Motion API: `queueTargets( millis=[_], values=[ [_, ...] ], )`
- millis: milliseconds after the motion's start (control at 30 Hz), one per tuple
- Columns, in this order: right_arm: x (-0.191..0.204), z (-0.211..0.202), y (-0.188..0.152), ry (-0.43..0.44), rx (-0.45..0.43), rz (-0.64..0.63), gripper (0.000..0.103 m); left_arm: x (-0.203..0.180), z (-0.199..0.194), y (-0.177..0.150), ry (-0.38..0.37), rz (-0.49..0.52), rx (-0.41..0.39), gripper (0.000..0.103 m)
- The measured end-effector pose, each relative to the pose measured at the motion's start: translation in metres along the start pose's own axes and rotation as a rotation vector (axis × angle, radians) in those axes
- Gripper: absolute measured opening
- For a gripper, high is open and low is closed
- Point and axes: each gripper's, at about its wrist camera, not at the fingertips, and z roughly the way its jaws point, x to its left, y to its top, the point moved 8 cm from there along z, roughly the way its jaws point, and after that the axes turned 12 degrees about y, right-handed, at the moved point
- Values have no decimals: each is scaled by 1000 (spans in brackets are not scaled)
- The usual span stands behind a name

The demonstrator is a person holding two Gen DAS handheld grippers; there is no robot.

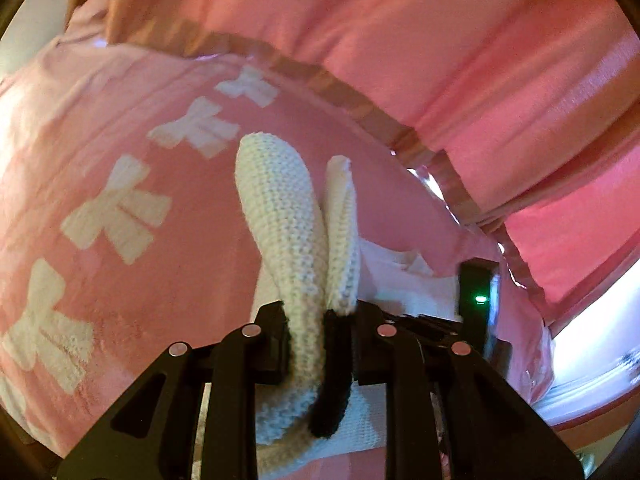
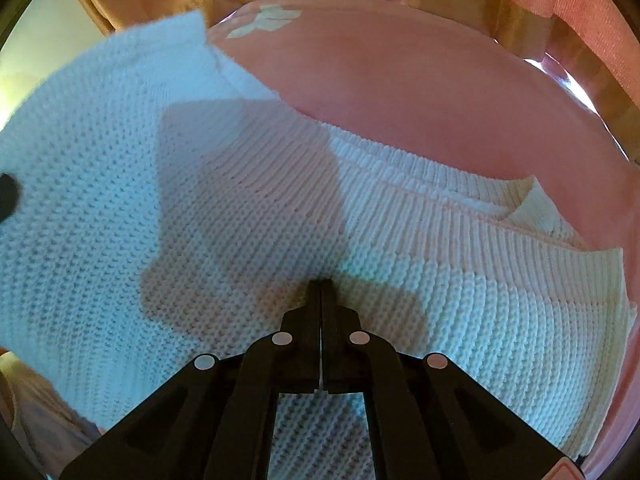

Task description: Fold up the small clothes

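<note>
Left wrist view: we noted the left gripper [image 1: 320, 316] pinching a doubled fold of the white knit sweater [image 1: 288, 220], whose loop ran forward and up, straight along the fingers. Right wrist view: the right gripper [image 2: 321, 284] was pressed together, empty, its tips on or just above the sweater [image 2: 248, 216]; the ribbed hem ran crosswise ahead of it. We judged the left hand better placed to carry the fold over.
</note>
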Motion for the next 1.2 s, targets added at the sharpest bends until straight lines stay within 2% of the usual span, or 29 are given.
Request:
queueTargets(
  millis=[133,267,333,433,500,600,700,833,900,933,967,1000,1067,1133,1200],
  values=[
    [-6,-4,-5,34,-18,13,0,-36,-14,-3,-14,43,-27,20],
    [-16,-12,-6,143,-31,92,0,-67,-21,-11,1,65,-25,20],
    [-28,-36,-5,189,-43,165,0,-89,-25,-15,12,91,-22,20],
    [-58,-106,1,100,-174,145,0,-130,-29,-26,18,141,-29,20],
    [-89,-155,-9,52,-254,175,3,-162,-26,-38,4,173,-18,20],
    [-132,-191,-38,30,-315,257,11,-201,-12,-59,-14,216,13,20],
    [-162,-210,-67,30,-341,301,11,-232,15,-89,-6,255,65,21],
    [-167,-205,-108,-2,-298,283,11,-244,56,-127,1,275,131,35],
    [-167,-204,-120,-8,-272,266,16,-241,49,-141,-26,305,89,45],
    [-167,-203,-123,-2,-269,263,24,-239,43,-144,-28,331,63,63],
    [-164,-202,-126,12,-267,256,29,-234,33,-146,-28,367,22,75],
    [-158,-201,-126,26,-268,244,36,-227,21,-147,-30,401,-27,77],
    [-146,-196,-121,48,-265,204,41,-208,5,-149,7,470,-97,87],
    [-131,-190,-119,54,-254,175,53,-185,-3,-155,45,529,-112,87],
    [-121,-173,-118,61,-215,160,54,-155,-3,-165,75,563,-92,87]
  ],
)
